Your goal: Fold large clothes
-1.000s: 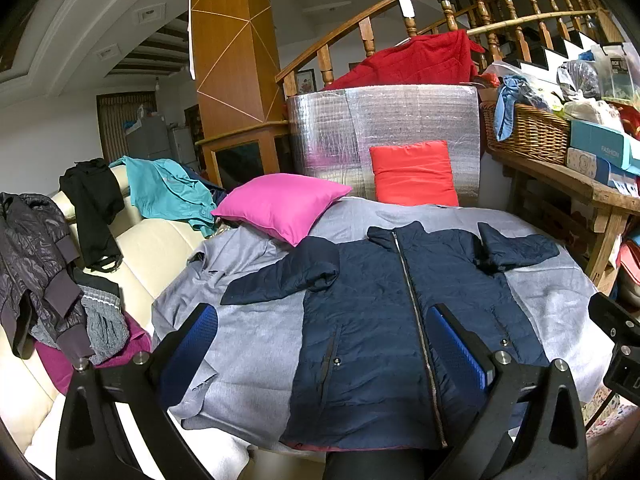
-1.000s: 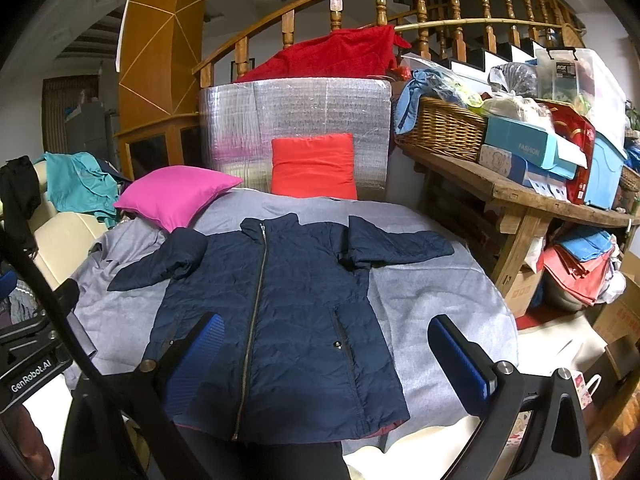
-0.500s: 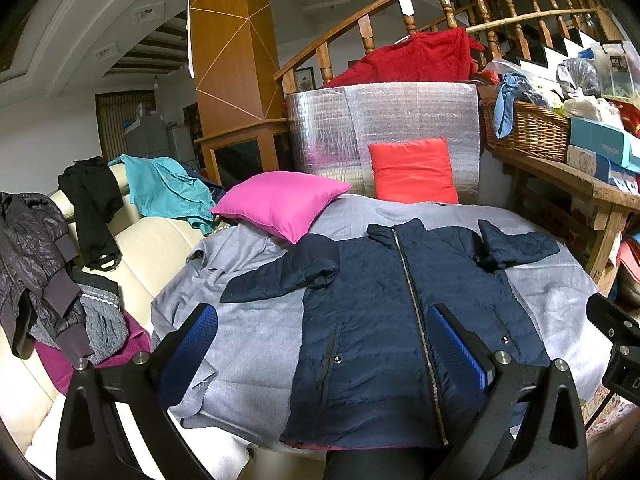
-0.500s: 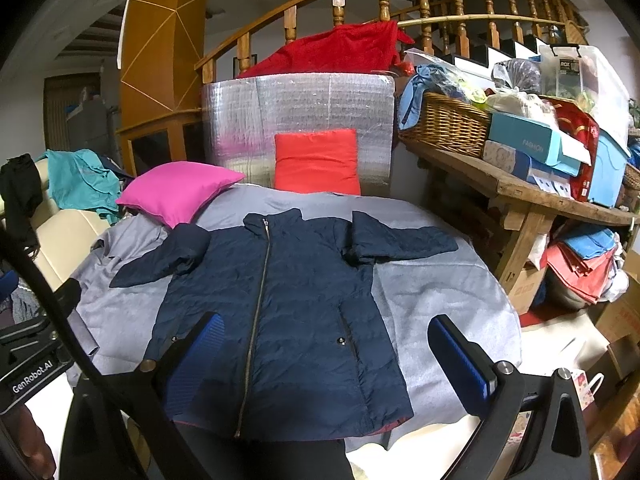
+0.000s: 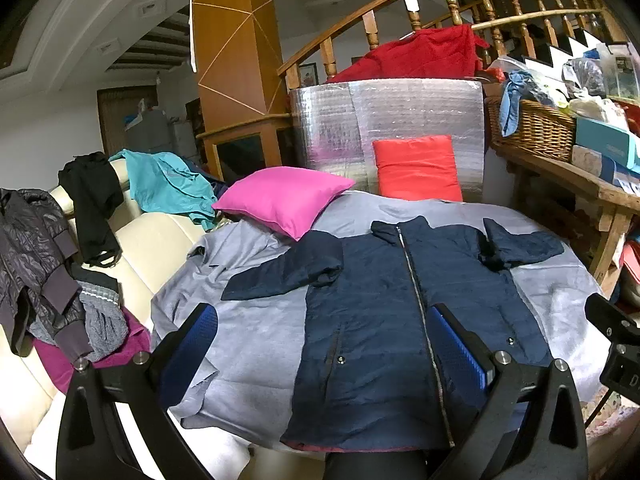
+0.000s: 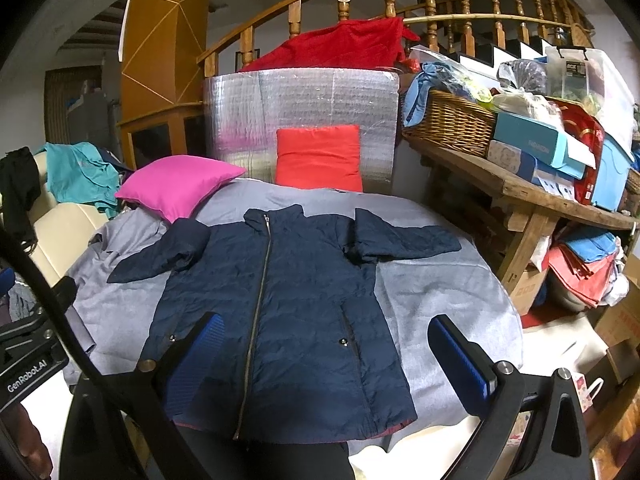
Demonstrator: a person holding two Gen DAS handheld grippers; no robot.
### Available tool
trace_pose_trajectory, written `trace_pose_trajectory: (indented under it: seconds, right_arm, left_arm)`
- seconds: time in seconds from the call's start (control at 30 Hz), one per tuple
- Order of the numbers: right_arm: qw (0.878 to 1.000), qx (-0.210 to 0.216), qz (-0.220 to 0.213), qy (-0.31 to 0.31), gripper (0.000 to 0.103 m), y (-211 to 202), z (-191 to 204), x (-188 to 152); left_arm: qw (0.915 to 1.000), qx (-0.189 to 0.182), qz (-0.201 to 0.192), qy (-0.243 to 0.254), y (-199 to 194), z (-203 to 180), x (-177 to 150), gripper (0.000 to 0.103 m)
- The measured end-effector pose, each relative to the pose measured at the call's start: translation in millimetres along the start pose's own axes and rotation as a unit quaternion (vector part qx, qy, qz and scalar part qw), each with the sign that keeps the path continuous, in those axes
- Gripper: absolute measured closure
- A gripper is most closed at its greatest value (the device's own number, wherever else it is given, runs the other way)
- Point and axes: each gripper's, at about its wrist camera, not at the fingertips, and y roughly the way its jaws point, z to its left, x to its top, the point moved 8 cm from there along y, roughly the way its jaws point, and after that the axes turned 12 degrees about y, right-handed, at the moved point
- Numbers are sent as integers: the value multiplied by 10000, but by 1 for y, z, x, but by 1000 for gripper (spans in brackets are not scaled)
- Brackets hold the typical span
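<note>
A navy quilted jacket lies flat and zipped on a grey cloth that covers a round table, collar away from me. Both sleeves spread outward. My left gripper hovers open above the jacket's near hem, its blue pads wide apart with nothing between them. Over the jacket's lower right side my right gripper is open too, its blue pads holding nothing. The hem's red lining shows at the table's near edge.
A pink pillow and a red cushion sit at the table's far side before a silver foil panel. A cream sofa with piled clothes stands left. A cluttered wooden bench with a wicker basket stands right.
Both views have shifted slightly, with the jacket sitting a little lower in the right wrist view. Both grippers stay open and the jacket has not moved.
</note>
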Motion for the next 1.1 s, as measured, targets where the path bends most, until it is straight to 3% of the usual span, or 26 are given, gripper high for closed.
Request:
trace_pose_trajectory:
  seconds: [0.23,0.47,0.7,0.83,1.0,1.1]
  right_arm:
    - [10000,-26,64,31,0,21,-2,15]
    - [9994,-335,-25,-20,0,50,-11,40]
    - [9982,-576,125,104,0,107,-23,57]
    - [9971,-623,308,300,0,166,-38,67]
    - [9961,-123,263,828,0,243,-73,93]
    - [9823,482,530,1733,0,294,-115,103]
  left_arm:
    - [9999,106,20,-50,14,7,14,0]
    - [9998,211,-45,3,39,3,39,0]
    - [9998,136,150,12,101,-15,56,0]
    - [9991,92,401,-37,157,-32,64,0]
    - [9965,70,792,-248,233,-50,64,0]
    - [9952,167,929,-239,274,-61,60,0]
